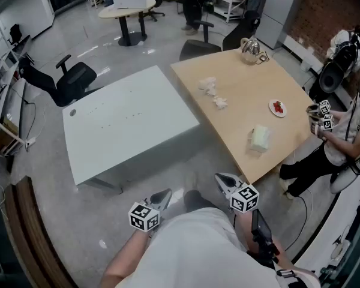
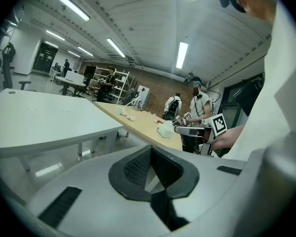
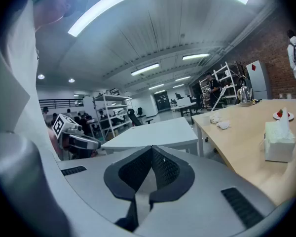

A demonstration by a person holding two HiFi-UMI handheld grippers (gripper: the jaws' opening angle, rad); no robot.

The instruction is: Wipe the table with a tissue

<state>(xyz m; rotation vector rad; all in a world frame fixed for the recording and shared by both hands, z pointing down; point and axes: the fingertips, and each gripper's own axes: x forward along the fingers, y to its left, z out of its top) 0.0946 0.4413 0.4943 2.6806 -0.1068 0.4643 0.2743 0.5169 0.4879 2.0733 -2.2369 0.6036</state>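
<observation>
We hold the left gripper [image 1: 161,197] and right gripper [image 1: 223,180] with jaws together, empty, short of the wooden table [image 1: 258,77]. Its tissue box [image 1: 259,138] stands at 1 o'clock; crumpled tissues [image 1: 209,86], a plate [image 1: 278,107] and a kettle [image 1: 252,50] lie beyond, a white table [image 1: 126,119] at 11 o'clock.

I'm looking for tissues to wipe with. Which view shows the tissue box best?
The right gripper view: the tissue box is near and large, a tissue sticking from its top. The head view shows it smaller, from above, on the wooden table. The left gripper view shows it small and distant.
</observation>
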